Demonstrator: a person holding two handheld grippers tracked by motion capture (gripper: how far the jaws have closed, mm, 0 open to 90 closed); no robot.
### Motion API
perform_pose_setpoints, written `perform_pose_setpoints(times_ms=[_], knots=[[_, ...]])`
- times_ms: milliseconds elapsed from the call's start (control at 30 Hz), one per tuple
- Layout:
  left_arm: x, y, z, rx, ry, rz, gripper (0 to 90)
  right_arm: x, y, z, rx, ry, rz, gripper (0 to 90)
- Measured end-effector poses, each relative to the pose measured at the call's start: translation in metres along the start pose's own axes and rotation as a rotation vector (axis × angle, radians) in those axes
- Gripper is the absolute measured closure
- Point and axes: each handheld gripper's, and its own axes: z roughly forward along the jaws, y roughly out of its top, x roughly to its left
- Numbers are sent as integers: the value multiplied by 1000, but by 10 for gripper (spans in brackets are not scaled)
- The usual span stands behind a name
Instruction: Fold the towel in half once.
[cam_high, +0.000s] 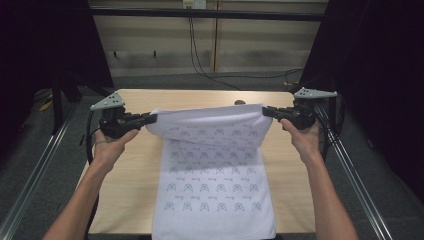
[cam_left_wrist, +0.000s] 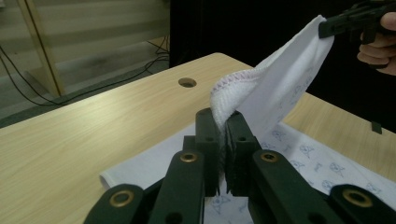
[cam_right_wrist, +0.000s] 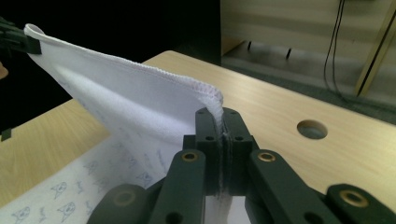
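A white cloth (cam_high: 212, 180) printed with small blue figures lies down the middle of the wooden table (cam_high: 125, 170), its near end hanging over the front edge. Its far edge is lifted off the table and stretched between the two grippers. My left gripper (cam_high: 152, 118) is shut on the cloth's far left corner, the hem (cam_left_wrist: 224, 100) bunched between its jaws. My right gripper (cam_high: 265, 110) is shut on the far right corner, and the hem (cam_right_wrist: 212, 95) runs straight into its jaws. The lifted part sags back over the flat part.
A round cable hole (cam_high: 240, 102) sits near the table's far edge, just behind the lifted cloth. Metal rails (cam_high: 35, 170) run along both sides of the table. Black cables (cam_high: 200, 65) trail over the floor beyond it. Dark curtains stand left and right.
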Motion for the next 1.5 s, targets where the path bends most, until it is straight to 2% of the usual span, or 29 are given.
perform_pose_setpoints(times_ms=[67, 133, 200, 233, 300, 367, 433, 533, 600, 800, 833, 933, 1033, 1100, 1133, 1233, 1267, 1333, 1400, 1500], knots=[[-14, 0, -9, -24, -24, 42, 862, 11, 2, -11, -26, -11, -32, 871], [-20, -8, -15, -32, -53, 24, 862, 18, 1, -21, -39, -4, -45, 871], [-23, -20, -16, -1, -52, 36, 859, 20, -5, -30, -52, 25, -39, 870], [-24, -27, -15, 13, -62, 25, 856, 22, -9, -33, -48, 31, -40, 870], [-27, -41, -13, 39, -64, 5, 856, 28, -20, -35, -23, 34, -49, 871], [-31, -59, -12, 71, -88, -19, 855, 33, -33, -36, -1, 47, -42, 870], [-36, -72, -12, 105, -94, -18, 854, 37, -48, -37, 32, 61, -37, 870], [-42, -93, -16, 134, -123, -36, 848, 45, -74, -41, 77, 87, -19, 869], [-44, -107, -17, 143, -137, -53, 837, 51, -90, -44, 129, 98, -19, 868], [-55, -141, -10, 231, -181, -98, 838, 63, -132, -55, 186, 153, 35, 860], [-58, -144, -11, 235, -199, -99, 839, 63, -138, -56, 198, 162, 49, 860], [-66, -152, -17, 254, -216, -77, 827, 67, -151, -59, 242, 190, 62, 838], [-73, -159, -25, 271, -236, -56, 817, 71, -162, -67, 255, 231, 73, 803], [-79, -164, -29, 302, -242, -50, 813, 76, -168, -73, 279, 245, 67, 793], [-82, -167, -29, 337, -250, -33, 810, 78, -172, -76, 294, 257, 77, 794], [-91, -173, -31, 361, -267, -21, 787, 87, -183, -80, 337, 263, 57, 781], [-92, -172, -33, 376, -265, 0, 785, 90, -186, -80, 359, 276, 50, 779], [-94, -170, -36, 368, -301, -3, 755, 94, -189, -83, 372, 287, 40, 742], [-95, -170, -41, 368, -319, 0, 729, 97, -190, -88, 376, 306, 39, 718], [-93, -171, -47, 371, -368, -9, 690, 101, -191, -97, 371, 336, 51, 678]])
